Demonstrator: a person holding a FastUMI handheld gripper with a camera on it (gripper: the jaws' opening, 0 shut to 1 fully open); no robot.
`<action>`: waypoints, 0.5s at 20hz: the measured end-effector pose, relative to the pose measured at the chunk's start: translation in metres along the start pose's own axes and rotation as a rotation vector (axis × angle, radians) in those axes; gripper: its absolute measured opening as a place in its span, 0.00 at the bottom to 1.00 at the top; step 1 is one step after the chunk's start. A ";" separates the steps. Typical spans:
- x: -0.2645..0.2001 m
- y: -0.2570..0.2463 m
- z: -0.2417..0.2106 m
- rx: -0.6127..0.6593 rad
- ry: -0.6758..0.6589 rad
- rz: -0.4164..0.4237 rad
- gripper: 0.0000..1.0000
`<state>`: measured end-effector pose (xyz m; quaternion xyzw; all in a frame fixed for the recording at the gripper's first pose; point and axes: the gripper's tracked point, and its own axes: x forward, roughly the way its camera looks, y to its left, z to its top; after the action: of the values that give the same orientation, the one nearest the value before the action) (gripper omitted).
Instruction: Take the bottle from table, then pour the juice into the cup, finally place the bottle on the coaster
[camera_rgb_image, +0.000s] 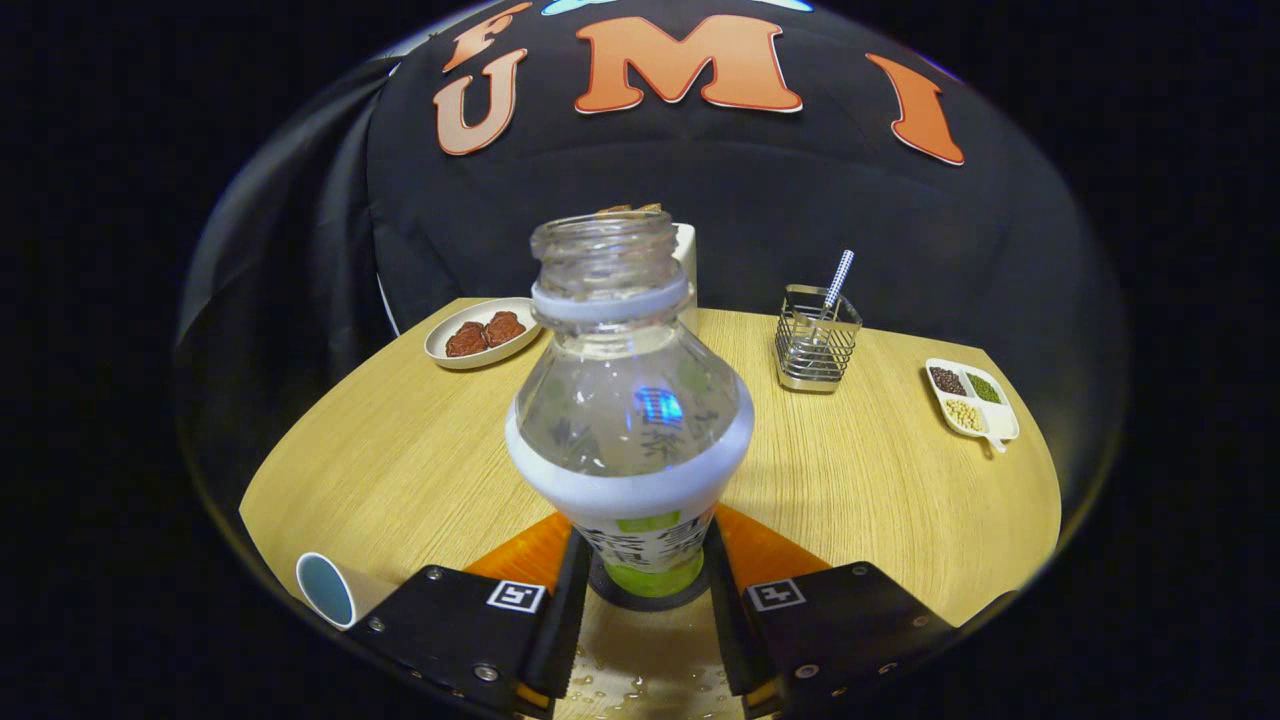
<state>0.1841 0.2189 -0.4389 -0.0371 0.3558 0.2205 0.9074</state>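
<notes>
Bottle stands upright between our gripper fingers, both pressing its labelled lower body over an orange coaster. We judge it light, slick, squashable; hold low. Cup lies at eight o'clock, plate at eleven.

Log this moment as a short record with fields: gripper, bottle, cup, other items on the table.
gripper: gripper shut on the bottle, a finger on each side of its lower body
bottle: bottle upright, uncapped, clear liquid inside, over an orange coaster
cup: cup beside the left finger, its opening facing the camera
other items: plate of brown snacks, wire holder with straw, divided dish of grains
surface: wooden table, droplets near the fingers
</notes>
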 end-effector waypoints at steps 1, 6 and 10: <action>0.001 0.002 -0.001 -0.001 -0.002 0.007 0.59; 0.004 0.001 -0.005 0.002 0.000 0.004 0.64; -0.006 -0.005 -0.008 -0.026 0.014 -0.039 0.80</action>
<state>0.1775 0.2102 -0.4412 -0.0574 0.3586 0.2070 0.9084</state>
